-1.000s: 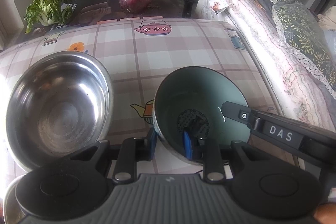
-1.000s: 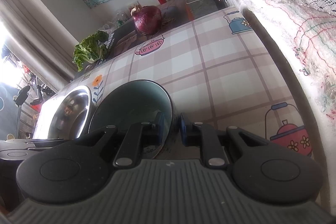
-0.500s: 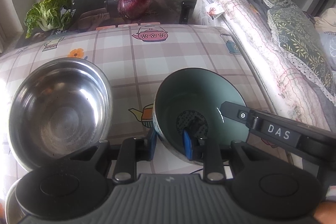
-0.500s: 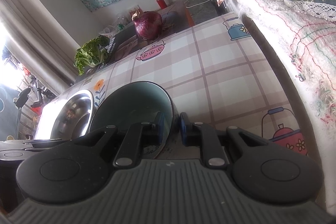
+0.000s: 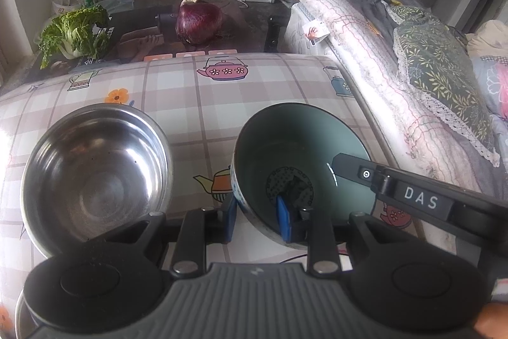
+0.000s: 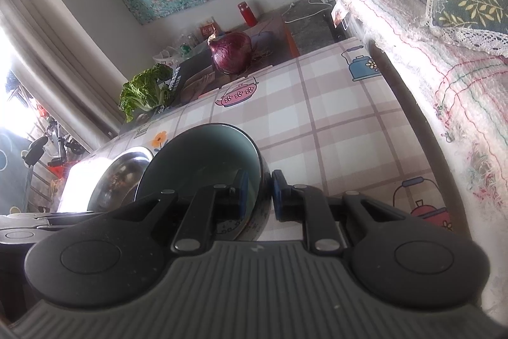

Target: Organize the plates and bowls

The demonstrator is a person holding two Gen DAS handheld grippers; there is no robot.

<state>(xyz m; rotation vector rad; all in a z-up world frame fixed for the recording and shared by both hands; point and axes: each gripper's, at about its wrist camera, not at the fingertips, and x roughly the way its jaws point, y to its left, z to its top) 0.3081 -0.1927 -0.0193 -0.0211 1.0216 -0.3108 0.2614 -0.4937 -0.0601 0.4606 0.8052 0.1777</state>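
Left wrist view: my left gripper [image 5: 257, 220] and right gripper [image 6: 257, 196] each pinch the green bowl [image 5: 301, 145] rim at lower centre, steadying it beside the steel bowl [image 5: 95, 167], probably for nesting.

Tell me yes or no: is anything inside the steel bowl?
No, the steel bowl shows only its bare shiny inside in the left wrist view.

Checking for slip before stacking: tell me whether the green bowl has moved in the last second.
No. The green bowl sits just as close to the orange teapot print on the tablecloth as before.
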